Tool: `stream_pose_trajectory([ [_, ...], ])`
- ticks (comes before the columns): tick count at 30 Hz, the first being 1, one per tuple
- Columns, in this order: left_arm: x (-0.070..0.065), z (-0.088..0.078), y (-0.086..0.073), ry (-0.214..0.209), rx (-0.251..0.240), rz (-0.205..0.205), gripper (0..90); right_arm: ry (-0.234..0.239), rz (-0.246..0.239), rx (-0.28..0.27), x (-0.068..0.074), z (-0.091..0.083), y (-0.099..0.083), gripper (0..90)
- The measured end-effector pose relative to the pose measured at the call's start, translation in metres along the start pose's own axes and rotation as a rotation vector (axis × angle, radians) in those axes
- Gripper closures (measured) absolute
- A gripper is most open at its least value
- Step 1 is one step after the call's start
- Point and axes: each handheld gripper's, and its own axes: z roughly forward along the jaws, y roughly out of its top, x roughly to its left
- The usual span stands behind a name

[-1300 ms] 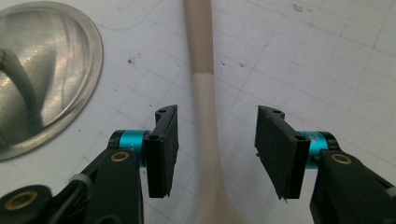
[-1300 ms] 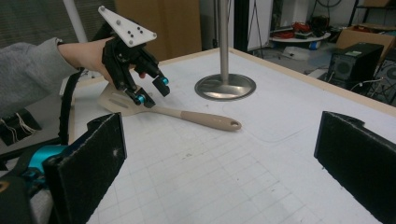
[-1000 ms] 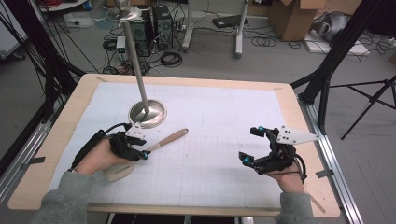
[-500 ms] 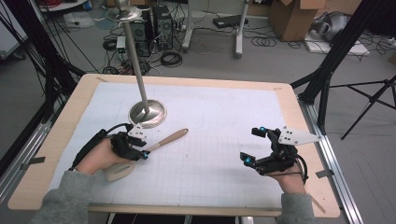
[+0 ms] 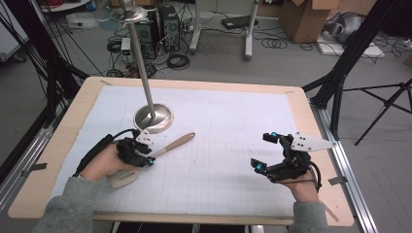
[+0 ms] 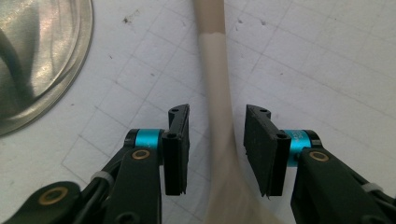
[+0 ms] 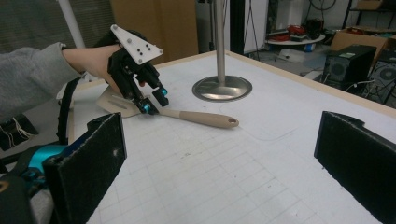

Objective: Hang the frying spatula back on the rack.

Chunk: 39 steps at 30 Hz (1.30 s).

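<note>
On the near left part of the table, which is covered by a white gridded mat, lies a beige spatula. Its handle points to the far right and its flat blade lies near the person's left hand. The left gripper is placed over the neck of the spatula, between the blade and the handle. In the left gripper view the spatula runs up the middle between the two black jaws; the jaws are open only a little wider than the neck, one on each side, and a small gap is visible on both sides, so they do not hold it. In the same view the edge of a round metal base is at the far left. This base belongs to a metal stand with a tall thin pole, which stands just beyond the left gripper on the mat. The right gripper is at the near right of the table, well apart from the spatula, held by the right hand. In the right gripper view its jaws are wide open and hold nothing; between them, farther off, are the spatula, the left gripper and the stand.
</note>
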Motion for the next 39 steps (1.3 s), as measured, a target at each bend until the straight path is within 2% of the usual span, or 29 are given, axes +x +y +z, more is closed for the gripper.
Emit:
stream_pose_trajectory([
  [10, 0.0022, 0.0012, 0.0003, -0.024, 0.009, 0.000, 66.0, -0.001, 0.006, 0.000, 0.0000, -0.0009, -0.0008, 1.2],
  [12, 0.0020, 0.0016, 0.0001, -0.033, 0.004, -0.016, 67.5, 0.000, 0.004, 0.001, 0.0000, -0.0010, -0.0010, 1.2],
  [16, 0.0029, 0.0019, -0.0002, -0.045, 0.002, -0.020, 69.7, -0.002, 0.003, -0.001, -0.0001, -0.0011, -0.0011, 1.2],
  [25, 0.0029, 0.0018, -0.0007, -0.047, -0.001, -0.024, 70.8, -0.009, 0.000, -0.005, -0.0004, -0.0027, -0.0013, 1.2],
  [29, 0.0033, 0.0009, -0.0005, -0.039, 0.010, -0.021, 74.3, -0.009, 0.001, -0.004, -0.0005, -0.0032, -0.0019, 1.2],
  [35, 0.0023, 0.0015, -0.0001, -0.034, 0.007, -0.039, 75.1, -0.006, 0.008, 0.002, -0.0002, -0.0025, -0.0023, 1.2],
  [39, 0.0014, 0.0012, -0.0007, -0.033, 0.000, -0.013, 75.7, -0.006, 0.011, 0.006, 0.0002, -0.0019, -0.0024, 1.2],
])
